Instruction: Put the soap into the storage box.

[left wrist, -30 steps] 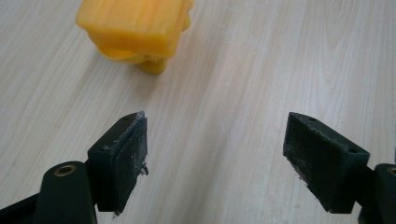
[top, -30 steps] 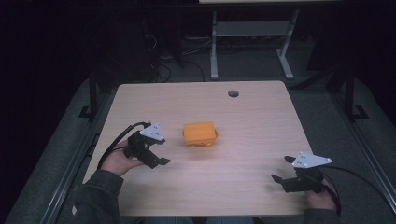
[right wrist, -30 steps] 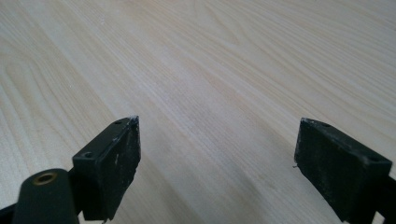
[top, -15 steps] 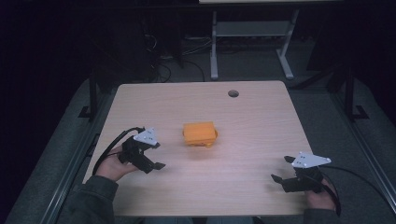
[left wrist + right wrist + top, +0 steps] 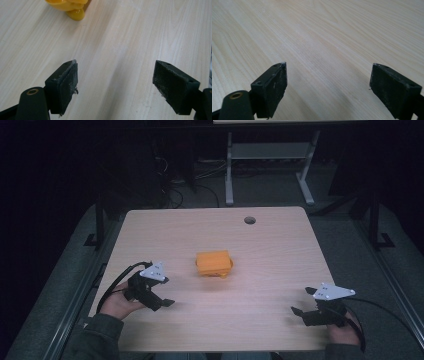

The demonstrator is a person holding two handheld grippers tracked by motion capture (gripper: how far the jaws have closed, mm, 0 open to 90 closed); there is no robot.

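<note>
Looking down from the high view, I see the pale wood-grain table (image 5: 280,265) with a small orange plastic block-shaped object (image 5: 213,263) lying near its middle, a little toward my left. A round dark cable hole (image 5: 249,220) sits near the far edge. My left gripper (image 5: 162,300) rests over the near left part of the table, held in my left hand (image 5: 120,301), its grey three-cornered plate on top and its black cable looping back toward the table edge. It is near the orange object but clearly apart from it. My right gripper (image 5: 298,312) sits at the near right corner in my right hand (image 5: 344,332), well apart from the orange object, jaws pointing left across the bare wood. Beyond the table, a grey metal frame (image 5: 267,160) stands on the dark floor.

In the left gripper view, my two black jaws stand wide apart with nothing between them but tabletop; their worn pads (image 5: 70,81) show pale scuffing. The yellow-orange underside of the object (image 5: 71,7) shows at the top left edge, ahead of the jaws and off to their left, not touching them.

In the right gripper view, my jaws are likewise spread wide and hold nothing. Between and beyond them lies plain wood grain.
</note>
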